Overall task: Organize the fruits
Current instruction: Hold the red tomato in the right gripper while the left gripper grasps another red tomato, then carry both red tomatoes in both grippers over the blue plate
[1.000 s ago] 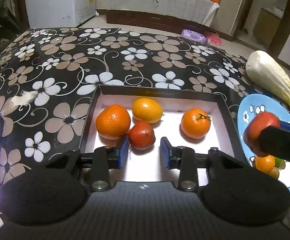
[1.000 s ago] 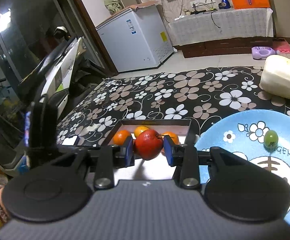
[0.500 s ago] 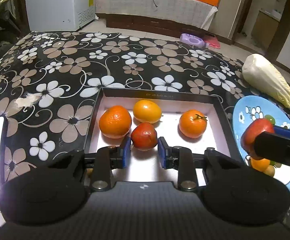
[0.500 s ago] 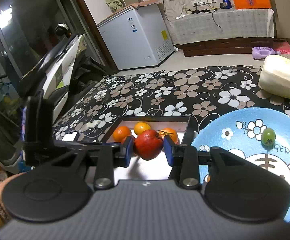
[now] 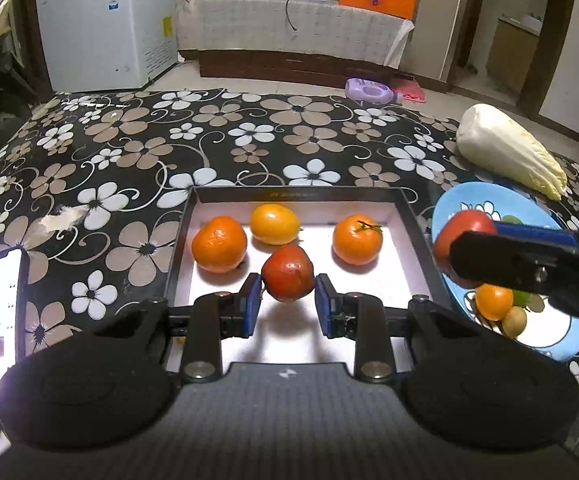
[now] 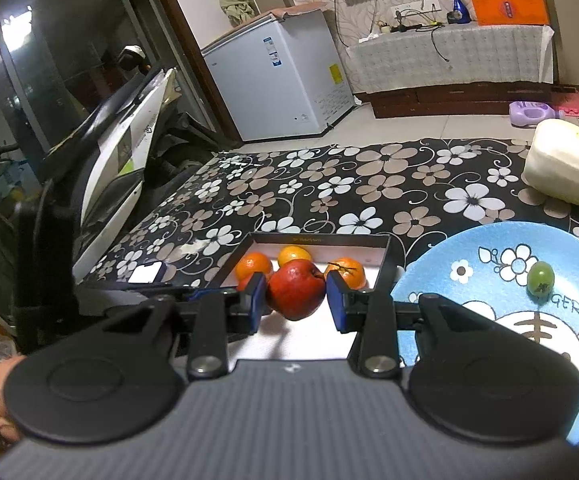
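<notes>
My left gripper (image 5: 288, 305): jaws just closed on small red apple (image 5: 288, 273), now clamped and lifted clear of box tray (image 5: 417, 216), shadow beneath. My right gripper (image 6: 296, 301): unchanged, clamped on larger red apple (image 6: 296, 289) beside blue plate (image 6: 489, 264). Reading: both apples leaving oranges' (image 5: 219, 244) tray.

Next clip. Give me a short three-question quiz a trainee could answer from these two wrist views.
1. How many oranges lie in the tray?
2. True or false: the right gripper is empty.
3. What lies just beyond the blue plate? A) a cabbage B) a bottle C) a phone

Key: 1. Three. 2. False: its fingers are shut on a red apple. 3. A.
</notes>
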Tool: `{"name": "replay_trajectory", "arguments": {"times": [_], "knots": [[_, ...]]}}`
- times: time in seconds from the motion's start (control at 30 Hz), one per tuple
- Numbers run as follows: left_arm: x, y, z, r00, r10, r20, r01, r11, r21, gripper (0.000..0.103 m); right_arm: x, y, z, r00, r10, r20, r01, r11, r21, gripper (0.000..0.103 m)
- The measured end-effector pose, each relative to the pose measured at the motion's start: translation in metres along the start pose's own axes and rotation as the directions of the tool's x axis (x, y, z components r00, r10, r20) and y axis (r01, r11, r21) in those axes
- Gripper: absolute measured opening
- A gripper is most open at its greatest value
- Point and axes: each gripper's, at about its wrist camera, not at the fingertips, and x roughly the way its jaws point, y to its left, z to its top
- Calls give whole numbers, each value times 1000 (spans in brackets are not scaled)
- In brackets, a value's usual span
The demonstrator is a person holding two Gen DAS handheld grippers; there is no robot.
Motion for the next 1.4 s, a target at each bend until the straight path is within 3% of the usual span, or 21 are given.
{"name": "replay_trajectory", "arguments": {"times": [1.4], "knots": [[-2,-27,11,999,-42,31,41,999,22,34,-14,-11,1,999,-20,36,20,1000,12,36]]}}
